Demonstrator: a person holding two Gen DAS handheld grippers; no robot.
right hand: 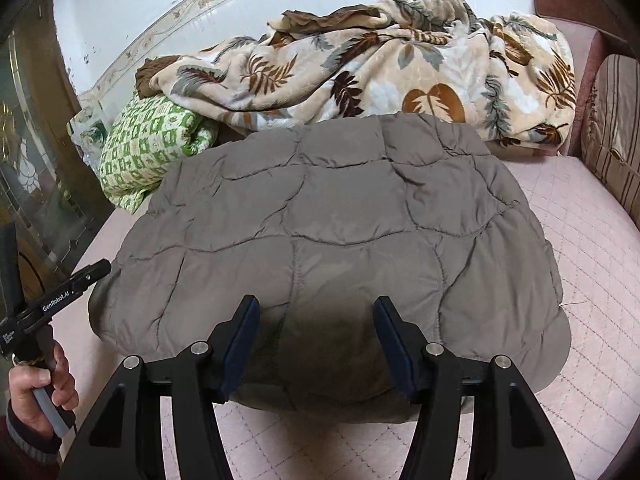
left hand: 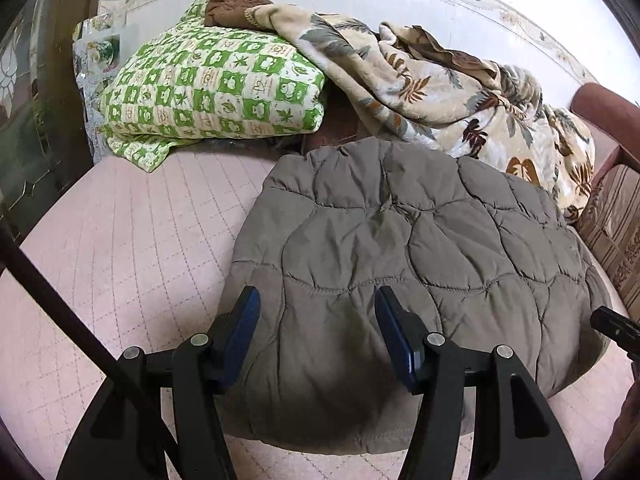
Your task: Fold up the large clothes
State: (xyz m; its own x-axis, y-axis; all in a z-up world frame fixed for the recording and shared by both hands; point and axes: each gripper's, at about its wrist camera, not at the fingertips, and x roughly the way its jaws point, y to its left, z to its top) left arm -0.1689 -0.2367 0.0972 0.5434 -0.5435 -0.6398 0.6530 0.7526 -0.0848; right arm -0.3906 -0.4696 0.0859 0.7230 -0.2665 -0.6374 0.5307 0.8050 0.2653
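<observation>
A grey-brown quilted padded jacket [left hand: 400,248] lies folded into a compact block on the pink quilted bed cover [left hand: 120,248]. It also shows in the right wrist view [right hand: 340,216]. My left gripper [left hand: 316,300] is open and empty, hovering over the jacket's near left part. My right gripper [right hand: 316,308] is open and empty over the jacket's near edge. The left gripper also appears at the left edge of the right wrist view [right hand: 80,278], held in a hand. The right gripper's tip shows at the right edge of the left wrist view [left hand: 616,330].
A green-and-white checked pillow [left hand: 212,84] lies at the back left. A beige leaf-print blanket [right hand: 380,64] is heaped behind the jacket. A striped cushion [right hand: 612,136] and a red-brown sofa arm [right hand: 572,0] stand at the right. A glass-panelled door [right hand: 24,168] is at the left.
</observation>
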